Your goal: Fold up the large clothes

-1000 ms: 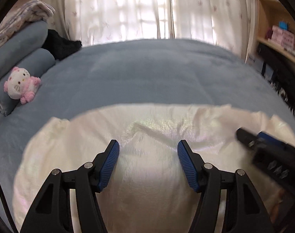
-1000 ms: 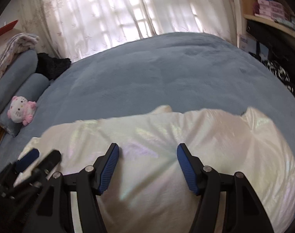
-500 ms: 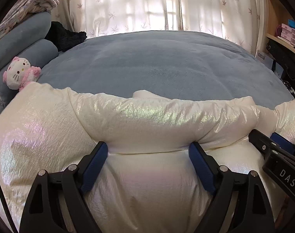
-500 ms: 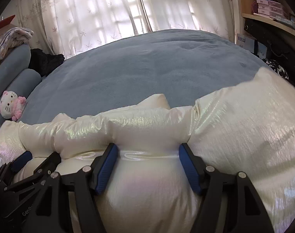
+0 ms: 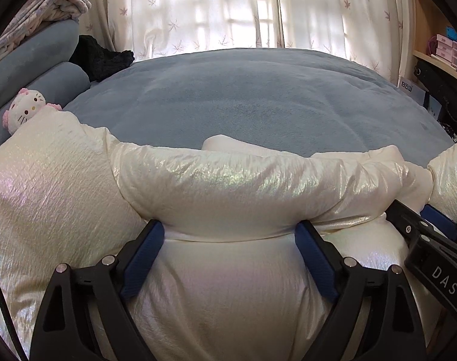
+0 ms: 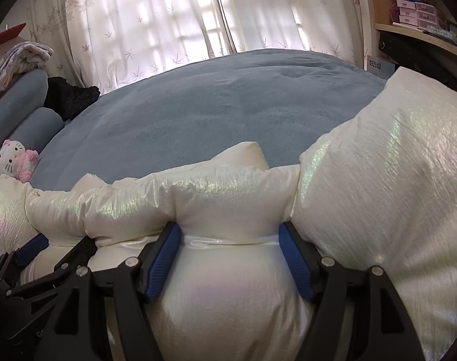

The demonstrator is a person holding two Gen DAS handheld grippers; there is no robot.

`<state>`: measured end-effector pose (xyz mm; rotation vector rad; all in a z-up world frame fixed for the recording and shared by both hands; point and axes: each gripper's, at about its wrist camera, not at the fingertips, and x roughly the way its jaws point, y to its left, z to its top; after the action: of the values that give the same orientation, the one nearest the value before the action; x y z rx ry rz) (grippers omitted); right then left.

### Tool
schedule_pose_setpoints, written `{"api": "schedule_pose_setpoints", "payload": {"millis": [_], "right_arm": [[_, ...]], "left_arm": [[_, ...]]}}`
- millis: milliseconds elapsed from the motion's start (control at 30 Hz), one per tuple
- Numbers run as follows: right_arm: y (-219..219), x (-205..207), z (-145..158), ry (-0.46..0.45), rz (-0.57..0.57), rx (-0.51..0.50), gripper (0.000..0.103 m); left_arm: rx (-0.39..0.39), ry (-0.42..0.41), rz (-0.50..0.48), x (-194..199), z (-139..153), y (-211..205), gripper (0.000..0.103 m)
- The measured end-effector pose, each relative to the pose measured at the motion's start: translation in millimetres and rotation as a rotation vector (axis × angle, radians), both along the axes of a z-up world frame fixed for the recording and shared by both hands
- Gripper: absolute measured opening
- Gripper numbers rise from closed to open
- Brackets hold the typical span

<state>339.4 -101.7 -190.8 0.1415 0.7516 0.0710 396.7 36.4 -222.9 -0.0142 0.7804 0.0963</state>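
Cream puffer coat [image 5: 228, 180] on blue bed [image 5: 258, 99]. Left gripper [image 5: 228, 234] and right gripper [image 6: 230, 234]: fingers wide apart, straddling puffy ridge, clamping nothing. Judged mid-fold; next: close on ridge, carry forward.

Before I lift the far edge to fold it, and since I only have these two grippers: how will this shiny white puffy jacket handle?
The white puffy jacket will probably flop: it drapes and creases over the blue bedspread. Its sheen suggests slippery fabric. It bulges in a thick roll between the pads of the left gripper and right gripper, so it likely springs back.
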Motion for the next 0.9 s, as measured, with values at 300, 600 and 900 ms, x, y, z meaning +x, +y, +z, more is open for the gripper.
{"api": "schedule_pose_setpoints", "payload": {"millis": [300,600,900], "right_arm": [[-1,8,2,0.051,0.040,-0.003,0.069],[-39,19,21,0.051,0.111,0.005,0.067],[-107,32,25,0.065,0.055,0.069,0.067]], "left_arm": [[0.003,0.085,-0.080,15,9,9,0.091],[0.075,0.066,-0.016,26,38,83,0.091],[-0.078,0.124,0.155,27,21,172,0.091]]}}
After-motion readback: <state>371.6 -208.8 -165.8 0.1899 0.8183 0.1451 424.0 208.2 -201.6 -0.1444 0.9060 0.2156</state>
